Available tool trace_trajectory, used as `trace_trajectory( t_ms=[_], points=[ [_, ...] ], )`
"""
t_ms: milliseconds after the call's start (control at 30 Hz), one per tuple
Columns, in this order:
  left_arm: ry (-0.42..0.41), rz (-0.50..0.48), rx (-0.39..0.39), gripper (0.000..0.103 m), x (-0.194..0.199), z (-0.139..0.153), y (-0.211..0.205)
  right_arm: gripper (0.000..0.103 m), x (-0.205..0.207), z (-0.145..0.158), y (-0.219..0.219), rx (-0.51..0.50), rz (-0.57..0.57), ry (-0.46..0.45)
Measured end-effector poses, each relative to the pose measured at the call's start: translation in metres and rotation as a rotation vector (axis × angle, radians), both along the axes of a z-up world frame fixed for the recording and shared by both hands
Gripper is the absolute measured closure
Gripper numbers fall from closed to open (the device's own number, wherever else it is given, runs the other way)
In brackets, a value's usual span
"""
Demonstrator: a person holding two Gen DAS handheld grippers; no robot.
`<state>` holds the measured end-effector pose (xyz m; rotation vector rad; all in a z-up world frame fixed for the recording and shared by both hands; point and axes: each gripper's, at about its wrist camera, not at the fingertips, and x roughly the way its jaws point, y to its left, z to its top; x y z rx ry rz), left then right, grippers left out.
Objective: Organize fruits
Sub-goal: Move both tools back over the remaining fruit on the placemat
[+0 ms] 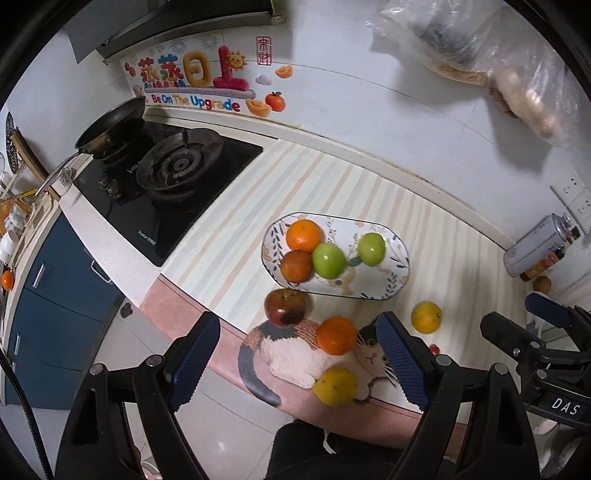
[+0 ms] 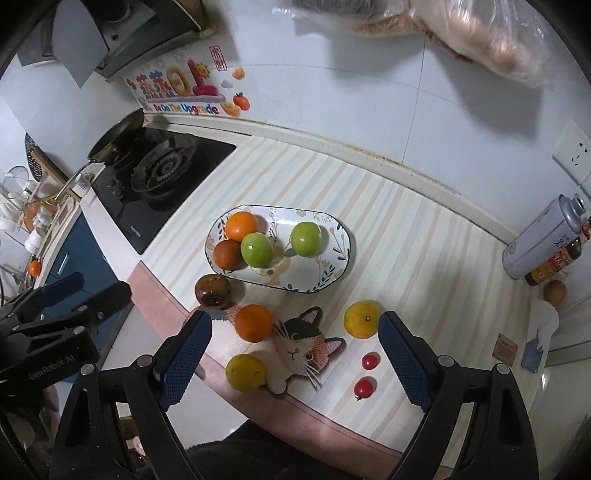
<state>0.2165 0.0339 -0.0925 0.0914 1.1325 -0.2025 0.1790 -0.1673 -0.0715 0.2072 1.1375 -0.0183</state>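
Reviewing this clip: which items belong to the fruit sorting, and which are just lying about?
Job:
plate
fruit on the plate
loose fruit
cherry tomatoes

Lying about:
frying pan
gas stove
metal can
sauce bottle
plastic bags

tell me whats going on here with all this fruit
A person is sorting fruit on a kitchen counter with a gripper in each hand. The left gripper and the right gripper both hang open and empty above the counter. The oval plate already holds four fruits: two green, one orange, one darker reddish. Still off the plate, on the striped mat, are a dark red apple, an orange, two yellow citrus fruits and two cherry tomatoes.
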Motion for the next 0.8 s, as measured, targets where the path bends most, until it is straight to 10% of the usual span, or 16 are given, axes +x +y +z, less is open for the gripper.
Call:
trace_trajectory(
  t_ms=[500, 733, 800],
  points=[
    [0.005, 0.019, -0.008, 0.016, -0.006, -0.001, 0.0, 0.009, -0.003, -0.007, -0.007, 0.055, -0.015, 0.015],
    [0.015, 0.055, 0.061, 0.016, 0.013, -0.028, 0.013, 0.009, 0.019, -0.066, -0.001, 0.116, -0.001, 0.117],
    [0.021, 0.068, 0.095, 0.002, 0.019, -0.04, 0.018, 0.009, 0.028, -0.089, 0.005, 0.139, 0.01, 0.157]
  ],
)
